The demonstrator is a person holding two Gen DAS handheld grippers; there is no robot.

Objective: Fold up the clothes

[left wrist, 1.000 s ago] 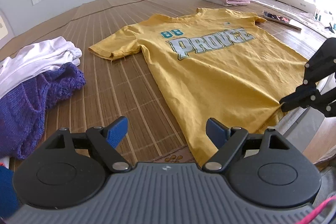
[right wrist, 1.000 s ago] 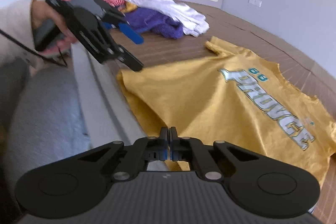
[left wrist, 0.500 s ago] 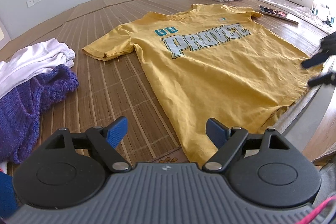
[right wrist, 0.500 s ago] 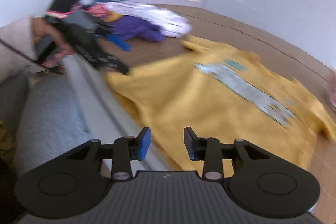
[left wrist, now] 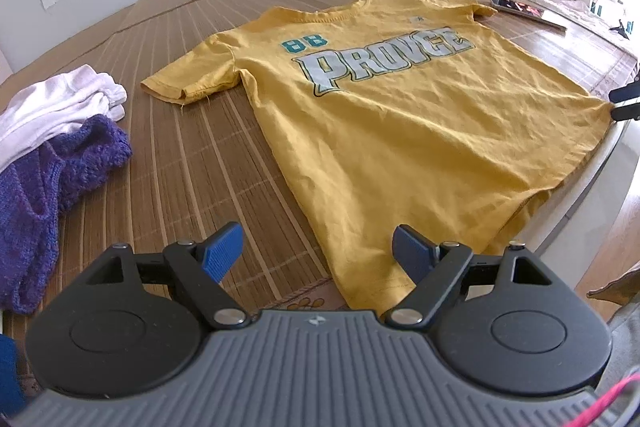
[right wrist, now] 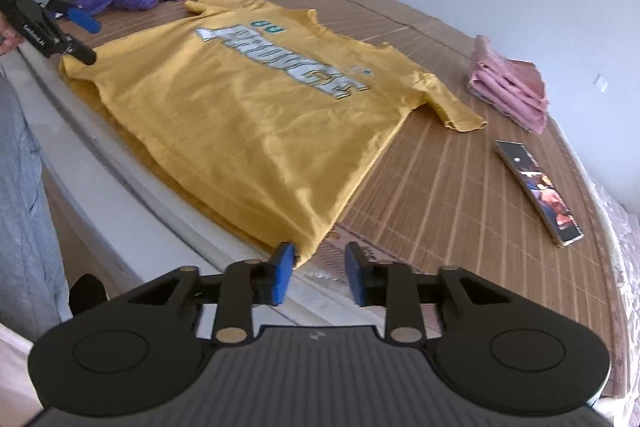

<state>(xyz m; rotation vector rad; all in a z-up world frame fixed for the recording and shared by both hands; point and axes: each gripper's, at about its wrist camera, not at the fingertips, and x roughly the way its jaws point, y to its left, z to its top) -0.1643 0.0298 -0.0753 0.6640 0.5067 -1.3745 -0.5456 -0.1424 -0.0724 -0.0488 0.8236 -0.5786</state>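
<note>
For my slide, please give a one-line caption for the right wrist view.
Open right gripper at the hem corner of a yellow T-shirt spread flat on a bamboo mat.

Right claw released

Your right claw (right wrist: pixel 316 273), pinched shut a second ago, now gapes by the yellow T-shirt (right wrist: pixel 248 115) hem corner; the shirt lies flatter, more spread.

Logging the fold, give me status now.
Left gripper open, right gripper open, both at the hem. Yellow T-shirt flat, unfolded. Nothing on it.
</note>
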